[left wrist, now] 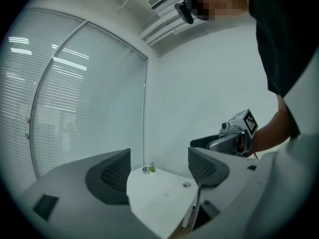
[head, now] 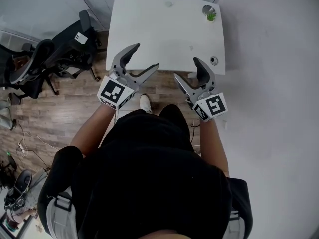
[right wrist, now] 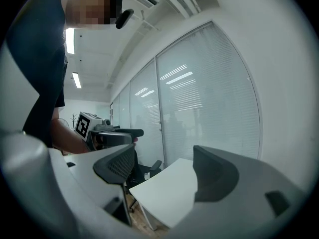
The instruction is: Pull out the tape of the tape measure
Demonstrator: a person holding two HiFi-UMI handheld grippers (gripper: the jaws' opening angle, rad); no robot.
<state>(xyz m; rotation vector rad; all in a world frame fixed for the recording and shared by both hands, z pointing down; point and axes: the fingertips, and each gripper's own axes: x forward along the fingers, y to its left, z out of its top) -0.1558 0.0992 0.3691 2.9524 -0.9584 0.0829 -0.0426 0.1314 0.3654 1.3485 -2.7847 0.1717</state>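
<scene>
Head view: left hand-held gripper point(head: 147, 56), right hand-held gripper point(head: 185, 67) gape empty by smooth table point(head: 164, 29).

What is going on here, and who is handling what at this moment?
A person stands at a white table with a gripper in each hand. The left gripper and the right gripper are both held in the air by the table's near edge, jaws apart and empty. A small plant sits at the far right corner. No tape measure shows in any view, so pulling the tape has not begun.
</scene>
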